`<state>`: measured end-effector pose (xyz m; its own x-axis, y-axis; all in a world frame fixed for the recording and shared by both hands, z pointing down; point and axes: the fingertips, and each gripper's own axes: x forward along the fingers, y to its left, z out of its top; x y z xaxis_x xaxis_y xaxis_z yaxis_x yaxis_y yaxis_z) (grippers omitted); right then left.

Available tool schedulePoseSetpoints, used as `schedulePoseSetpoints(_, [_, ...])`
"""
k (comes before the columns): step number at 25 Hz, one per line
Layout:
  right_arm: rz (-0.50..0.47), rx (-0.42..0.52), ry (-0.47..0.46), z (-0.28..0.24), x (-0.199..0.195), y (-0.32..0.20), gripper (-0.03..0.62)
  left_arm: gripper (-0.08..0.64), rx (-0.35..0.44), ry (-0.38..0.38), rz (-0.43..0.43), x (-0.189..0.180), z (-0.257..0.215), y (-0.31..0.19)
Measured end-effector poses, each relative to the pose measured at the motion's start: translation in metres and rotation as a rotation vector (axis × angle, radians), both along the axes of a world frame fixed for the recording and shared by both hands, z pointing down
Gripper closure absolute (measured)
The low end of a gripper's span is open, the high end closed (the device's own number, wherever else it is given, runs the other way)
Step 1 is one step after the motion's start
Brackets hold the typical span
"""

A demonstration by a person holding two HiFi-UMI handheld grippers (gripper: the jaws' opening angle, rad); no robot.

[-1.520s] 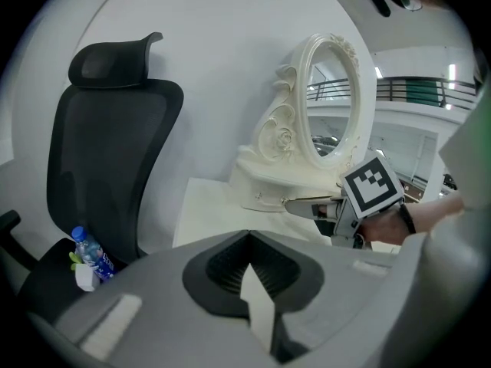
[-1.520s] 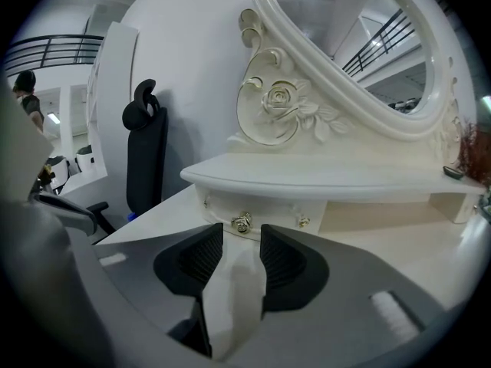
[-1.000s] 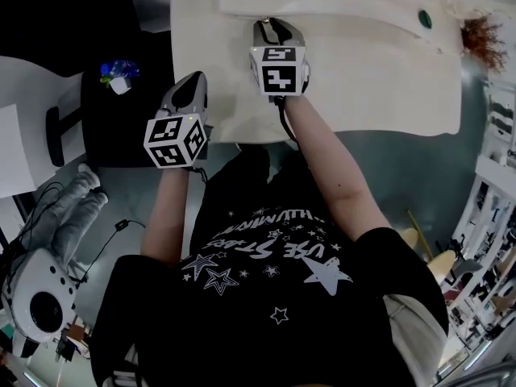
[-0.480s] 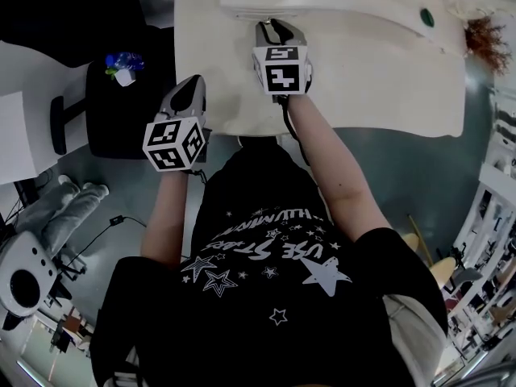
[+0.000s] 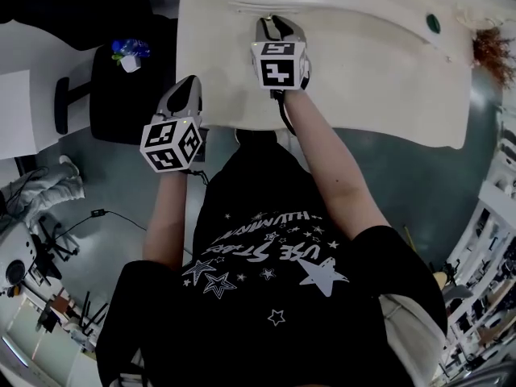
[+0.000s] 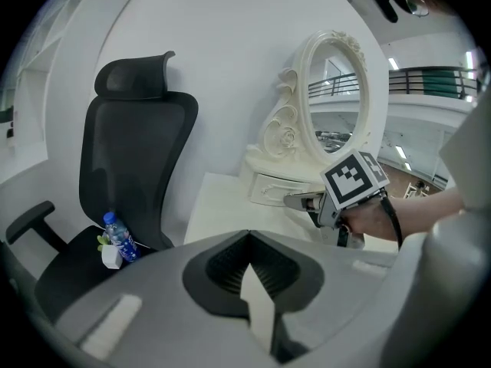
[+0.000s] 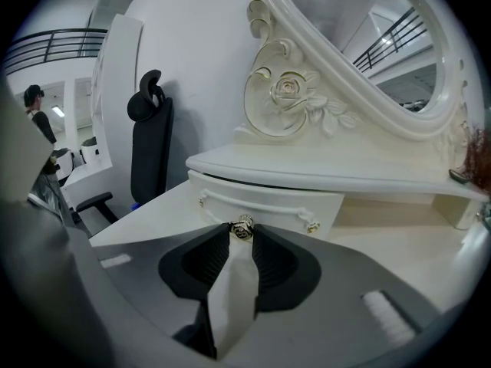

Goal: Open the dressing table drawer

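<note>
The drawer (image 7: pixel 265 204) sits under the shelf of the dressing table (image 5: pixel 387 79), below the carved mirror (image 6: pixel 337 90). Its front stands a little proud of the frame, with a dark gap showing along its top edge. My right gripper (image 5: pixel 275 22) has its jaws pinched on the small metal knob (image 7: pixel 244 227) at the middle of the drawer front. Against a second ago that grip and reach look the same: the gripper is still at the drawer face with my arm stretched over the tabletop. I cannot tell whether the drawer has slid out any further.

My left gripper (image 5: pixel 187 87) hangs at the table's near left edge as before, jaws together with nothing between them, pointing across the tabletop toward the right one.

What has changed most is the head view. The table now fills more of the top, and the floor clutter at lower left has drifted outward. The black office chair (image 6: pixel 138 144) stands left of the table with a water bottle (image 6: pixel 119 236) on its seat.
</note>
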<state>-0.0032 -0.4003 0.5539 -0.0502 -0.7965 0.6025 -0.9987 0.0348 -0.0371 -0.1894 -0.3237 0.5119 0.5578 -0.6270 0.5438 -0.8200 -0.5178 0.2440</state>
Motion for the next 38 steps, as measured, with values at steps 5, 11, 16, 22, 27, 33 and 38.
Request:
schedulePoseSetpoints(5, [0.013,-0.006,0.006,-0.002,-0.007,0.009,0.468,0.558,0.005,0.005,-0.007,-0.002,-0.005,0.003])
schedulePoseSetpoints(11, [0.027,-0.011,-0.011,-0.003,-0.011,0.021,0.466,0.558,-0.001,0.031,0.02,-0.001,-0.007,0.008])
schedulePoseSetpoints(16, [0.048,-0.018,-0.017,-0.002,-0.018,0.037,0.468,0.558,-0.017,0.032,0.055,-0.006,-0.006,0.021])
schedulePoseSetpoints(22, [0.052,-0.016,-0.014,-0.002,-0.019,0.05,0.466,0.558,-0.019,0.038,0.064,-0.014,-0.005,0.033])
schedulePoseSetpoints(27, [0.042,-0.019,-0.005,-0.003,-0.019,0.054,0.466,0.558,-0.025,0.042,0.064,-0.019,-0.006,0.042])
schedulePoseSetpoints(33, [0.041,-0.016,-0.003,-0.003,-0.017,0.056,0.465,0.558,-0.022,0.049,0.06,-0.018,-0.007,0.046])
schedulePoseSetpoints(38, [0.044,-0.022,-0.007,-0.001,-0.02,0.057,0.465,0.558,-0.022,0.053,0.055,-0.02,-0.008,0.046])
